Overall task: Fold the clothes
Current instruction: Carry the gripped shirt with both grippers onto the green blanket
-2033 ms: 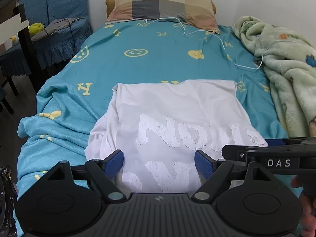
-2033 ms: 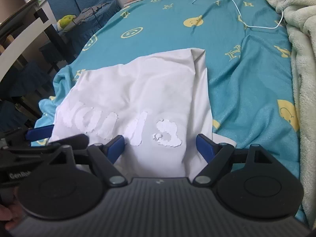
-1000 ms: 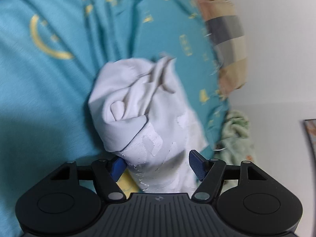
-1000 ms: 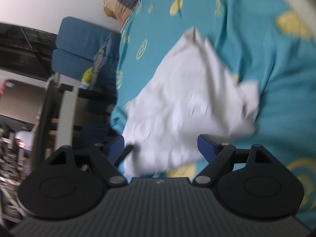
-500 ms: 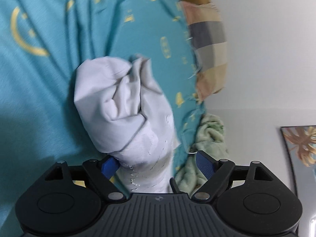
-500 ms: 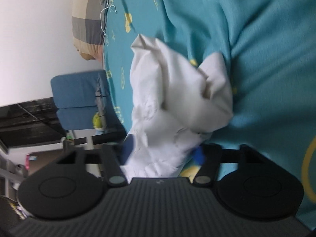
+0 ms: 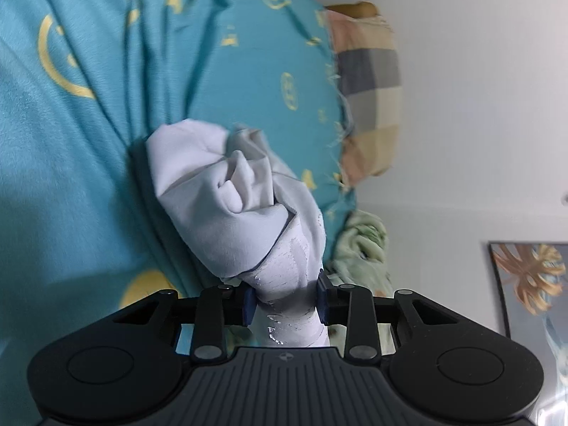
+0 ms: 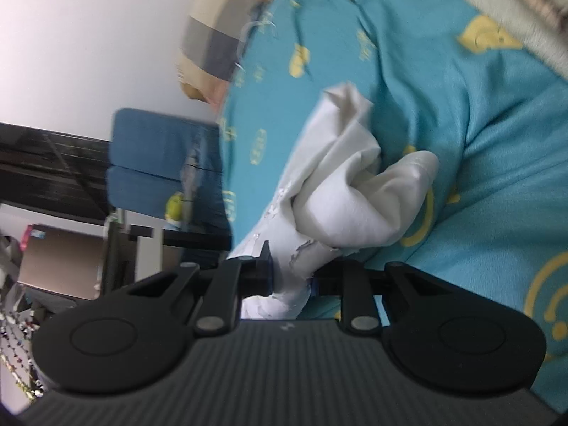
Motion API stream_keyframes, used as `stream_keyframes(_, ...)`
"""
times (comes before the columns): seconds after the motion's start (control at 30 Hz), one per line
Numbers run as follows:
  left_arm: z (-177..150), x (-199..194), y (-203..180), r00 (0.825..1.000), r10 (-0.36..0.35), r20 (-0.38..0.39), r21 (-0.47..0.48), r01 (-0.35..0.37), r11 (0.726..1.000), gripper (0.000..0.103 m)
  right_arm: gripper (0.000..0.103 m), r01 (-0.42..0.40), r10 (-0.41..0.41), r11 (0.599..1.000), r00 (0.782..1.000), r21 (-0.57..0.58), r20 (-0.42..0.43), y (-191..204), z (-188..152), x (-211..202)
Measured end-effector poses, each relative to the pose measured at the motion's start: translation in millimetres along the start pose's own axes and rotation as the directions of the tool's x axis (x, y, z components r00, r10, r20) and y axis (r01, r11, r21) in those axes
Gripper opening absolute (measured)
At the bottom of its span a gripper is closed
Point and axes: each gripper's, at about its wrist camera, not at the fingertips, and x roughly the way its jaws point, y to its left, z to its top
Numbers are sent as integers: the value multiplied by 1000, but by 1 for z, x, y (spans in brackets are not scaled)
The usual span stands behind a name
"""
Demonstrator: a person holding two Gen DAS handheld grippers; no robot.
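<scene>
A white T-shirt with cracked white lettering hangs bunched from both grippers over the teal bed. In the left wrist view my left gripper [image 7: 285,305] is shut on a gathered part of the T-shirt [image 7: 227,206], and the rest droops in folds toward the sheet. In the right wrist view my right gripper [image 8: 291,278] is shut on another gathered part of the T-shirt [image 8: 351,191], which curls into a loose roll. Both views are tilted sideways.
The bed has a teal sheet [image 7: 88,177] with yellow smiley prints. A checked pillow [image 7: 369,88] lies at its head, and a pale green blanket [image 7: 362,248] along one side. A blue chair [image 8: 156,156] and dark furniture stand beside the bed.
Two seconds ago the shirt lay flat on the bed with both grippers open. Both have since closed on it and lifted it, and the jaws have tightened over the last half second.
</scene>
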Motion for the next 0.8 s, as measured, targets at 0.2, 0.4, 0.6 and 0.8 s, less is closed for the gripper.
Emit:
stream_keyframes(0.2, -31, -21, -40, 999, -20, -31, 76, 22, 997, 34, 22, -58, 57, 998, 997, 15, 55, 10, -5, -50)
stream_keyframes(0.4, -66, 9, -113, 997, -20, -81, 144, 31, 989, 34, 22, -94, 91, 995, 987, 22, 131, 29, 32, -95)
stream_keyframes(0.6, -116, 88, -215, 983, -68, -172, 238, 108, 965, 34, 22, -111, 108, 994, 956, -6, 273, 54, 122, -156)
stream_keyframes(0.8, -195, 188, -310, 933, -173, -314, 288, 268, 920, 34, 22, -63, 106, 992, 883, -107, 457, 83, 225, -241)
